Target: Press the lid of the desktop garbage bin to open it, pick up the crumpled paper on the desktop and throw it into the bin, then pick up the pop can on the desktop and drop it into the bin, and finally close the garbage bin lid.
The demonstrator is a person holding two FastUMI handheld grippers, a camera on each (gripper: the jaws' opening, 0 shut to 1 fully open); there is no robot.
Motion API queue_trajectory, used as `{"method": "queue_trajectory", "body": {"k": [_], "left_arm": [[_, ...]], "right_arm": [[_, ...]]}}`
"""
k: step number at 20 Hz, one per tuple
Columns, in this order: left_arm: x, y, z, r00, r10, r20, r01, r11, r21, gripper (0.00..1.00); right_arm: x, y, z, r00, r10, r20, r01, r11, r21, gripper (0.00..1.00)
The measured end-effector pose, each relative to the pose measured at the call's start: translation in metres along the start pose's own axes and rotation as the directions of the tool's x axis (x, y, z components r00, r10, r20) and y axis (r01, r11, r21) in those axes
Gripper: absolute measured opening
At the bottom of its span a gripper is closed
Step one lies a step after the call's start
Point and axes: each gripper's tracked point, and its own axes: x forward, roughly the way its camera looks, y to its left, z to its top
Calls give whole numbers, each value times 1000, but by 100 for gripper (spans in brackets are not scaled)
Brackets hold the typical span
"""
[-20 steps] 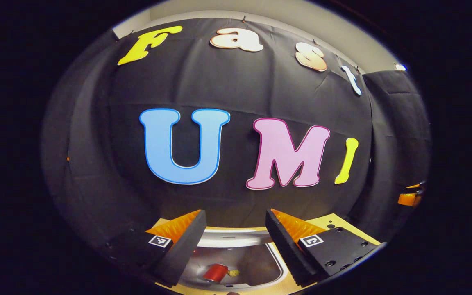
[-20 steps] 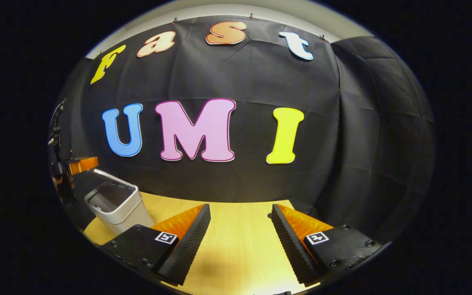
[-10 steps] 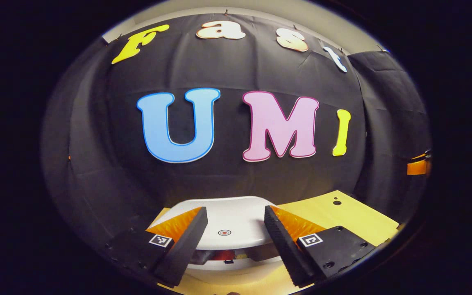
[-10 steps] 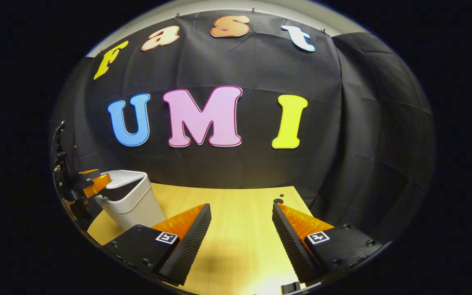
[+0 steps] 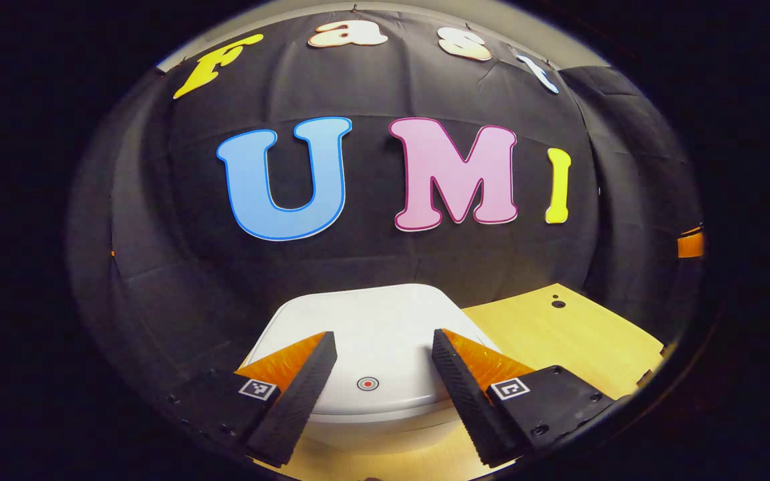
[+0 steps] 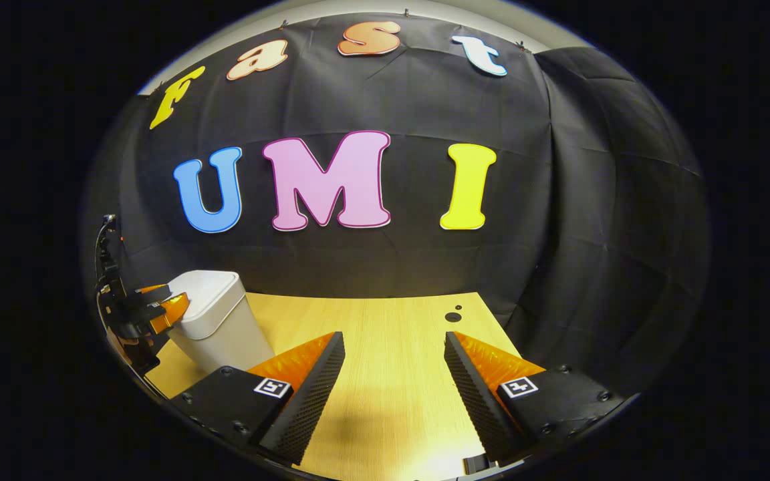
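Bin lid (image 5: 371,334) went from open to shut w/ left gripper (image 5: 378,374) fingers wide apart, empty over it, right gripper (image 6: 392,381) likewise empty; task basically done.

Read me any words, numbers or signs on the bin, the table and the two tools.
Lid: no words, just a round red-dot mark.
Left tool: square black-and-white code tags, no readable text.
Right tool: the same kind of tags, no readable text.
Table: none.
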Motion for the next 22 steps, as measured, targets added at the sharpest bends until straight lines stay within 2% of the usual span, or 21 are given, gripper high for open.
{"method": "queue_trajectory", "body": {"k": [3,8,11,12,14,15,19,22], "left_arm": [[-1,-1,-1,1000,5,16,-6,1000,18,100],[-1,-3,-4,996,-26,88,27,1000,-13,100],[-3,-6,2,997,-34,72,31,998,46,100],[-7,-4,7,996,-20,84,13,996,86,99],[-23,-8,37,985,-5,173,-21,989,148,93],[-34,-15,54,977,-18,212,-17,987,160,95],[-93,-56,100,938,-64,340,39,996,81,96],[-130,-83,107,927,-82,366,87,996,3,96]], "right_arm": [[-3,3,2,1000,3,11,-3,1000,-7,97],[-7,9,1,1000,14,20,-14,1000,-10,97],[-11,16,3,999,24,24,-24,1000,-4,97],[-12,18,5,999,28,29,-28,1000,-7,97],[-17,19,13,998,29,49,-28,1000,-15,97],[-20,20,19,997,26,68,-25,1000,-13,97],[-31,39,30,991,44,123,-42,999,-15,97],[-42,56,27,989,52,141,-45,998,-51,97]]}}
